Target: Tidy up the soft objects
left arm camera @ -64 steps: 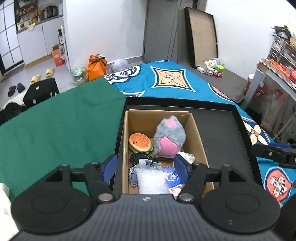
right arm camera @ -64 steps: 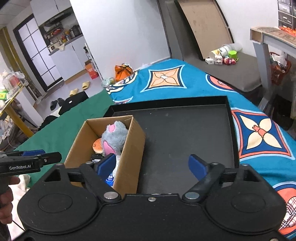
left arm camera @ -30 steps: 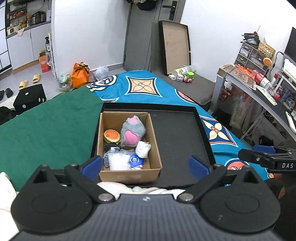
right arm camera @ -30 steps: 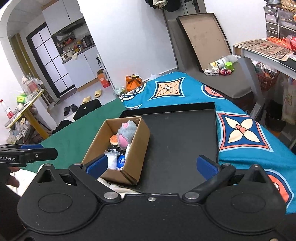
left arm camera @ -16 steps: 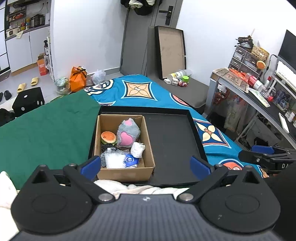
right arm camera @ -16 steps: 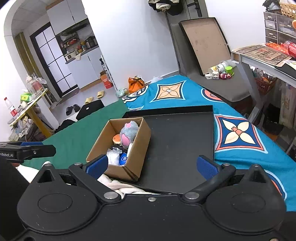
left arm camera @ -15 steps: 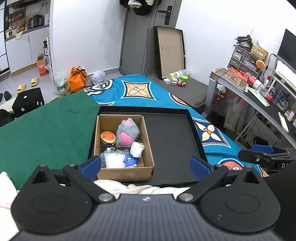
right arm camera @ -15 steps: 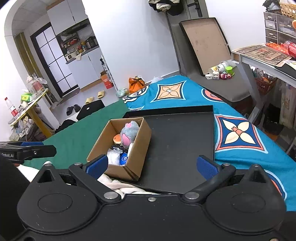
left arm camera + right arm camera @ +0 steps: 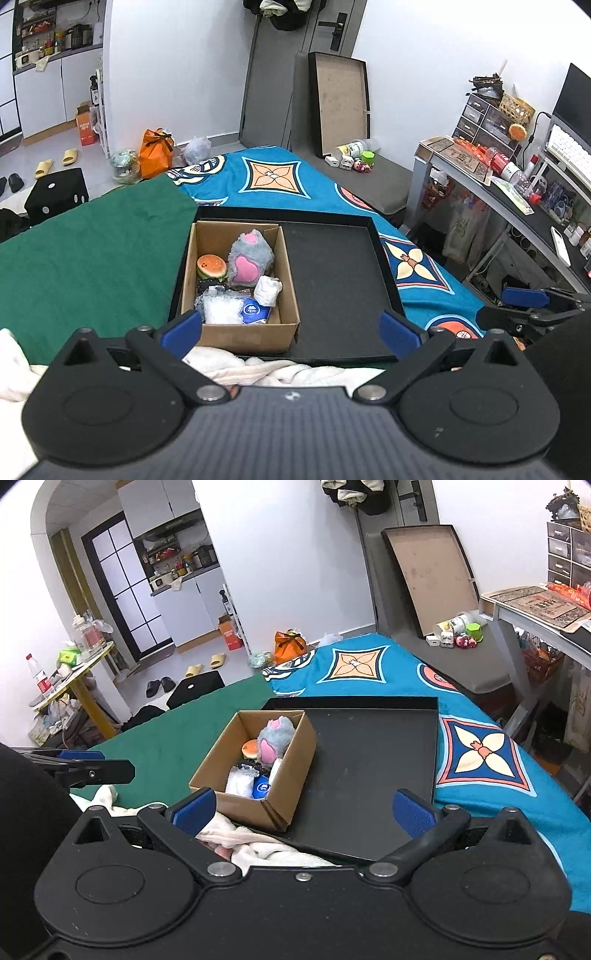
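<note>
Sitting in cardboard box (image 9: 236, 334): fuzzy grey plush (image 9: 249, 258), squishy burger (image 9: 211, 266); both grippers' jaws wide, empty.

We see an orange bag (image 9: 155, 153) on the floor beside yellow slippers (image 9: 55, 163), a black stool (image 9: 57, 195) near the bed's green cover (image 9: 85, 251), and a monitor (image 9: 574, 96) above the cluttered desk (image 9: 517, 206)

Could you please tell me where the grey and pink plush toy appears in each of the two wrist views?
Left wrist view: the grey and pink plush toy sits left of centre, at the far end of the cardboard box.
Right wrist view: the toy is near the centre, in the same far end.
Shared landmark: the black tray under the box.
</note>
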The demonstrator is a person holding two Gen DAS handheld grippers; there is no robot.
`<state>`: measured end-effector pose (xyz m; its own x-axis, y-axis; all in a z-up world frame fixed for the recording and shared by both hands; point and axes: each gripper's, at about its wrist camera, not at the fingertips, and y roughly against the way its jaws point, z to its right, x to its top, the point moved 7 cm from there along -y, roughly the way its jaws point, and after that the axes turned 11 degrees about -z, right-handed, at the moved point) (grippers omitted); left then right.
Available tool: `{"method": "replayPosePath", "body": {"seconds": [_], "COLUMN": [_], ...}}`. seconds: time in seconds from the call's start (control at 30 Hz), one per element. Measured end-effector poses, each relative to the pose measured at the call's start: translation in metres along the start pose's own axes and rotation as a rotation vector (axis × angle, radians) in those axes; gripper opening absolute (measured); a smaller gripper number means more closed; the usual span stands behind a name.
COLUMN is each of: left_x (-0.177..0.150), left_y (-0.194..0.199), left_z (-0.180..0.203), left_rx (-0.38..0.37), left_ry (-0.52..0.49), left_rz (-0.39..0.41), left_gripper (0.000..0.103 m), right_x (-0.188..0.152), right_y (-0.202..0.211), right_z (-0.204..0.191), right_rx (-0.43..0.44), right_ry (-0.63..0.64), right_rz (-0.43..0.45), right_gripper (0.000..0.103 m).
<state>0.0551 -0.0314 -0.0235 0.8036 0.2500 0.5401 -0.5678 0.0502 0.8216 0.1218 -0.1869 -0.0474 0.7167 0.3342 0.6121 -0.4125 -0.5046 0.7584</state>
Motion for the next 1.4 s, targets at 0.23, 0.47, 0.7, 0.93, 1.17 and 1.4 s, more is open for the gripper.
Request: {"method": "replayPosePath", "body": {"seconds": [0.23, 0.47, 0.7, 0.93, 1.17, 1.4], "left_x": [-0.001, -0.004, -0.007, -0.007, -0.009, -0.009], "left_y": [0.002, 0.002, 0.001, 0.001, 0.001, 0.000], "left_z": [0.000, 0.000, 0.000, 0.000, 0.002, 0.003], "left_rx": [0.002, -0.017, -0.011, -0.012, 0.006, 0.009], "left_ry": [-0.011, -0.008, -0.012, -0.011, -0.020, -0.020], "left_rz": [-0.007, -0.011, -0.023, -0.023, -0.022, -0.021], "left_gripper": [0.102, 0.102, 0.102, 0.102, 0.102, 0.102], "right_x": [-0.002, 0.000, -0.003, -0.005, -0.006, -0.008], "right_y": [0.004, 0.012, 0.013, 0.012, 0.014, 0.015], "right_z": [-0.003, -0.002, -0.003, 0.000, 0.003, 0.003], "right_rx": [-0.017, -0.006, 0.002, 0.011, 0.000, 0.006], "right_ry": [-0.006, -0.014, -0.040, -0.062, -0.061, -0.071], "right_rz": [-0.005, 0.005, 0.005, -0.003, -0.001, 0.005], "right_gripper": [0.103, 0.103, 0.103, 0.103, 0.103, 0.103]}}
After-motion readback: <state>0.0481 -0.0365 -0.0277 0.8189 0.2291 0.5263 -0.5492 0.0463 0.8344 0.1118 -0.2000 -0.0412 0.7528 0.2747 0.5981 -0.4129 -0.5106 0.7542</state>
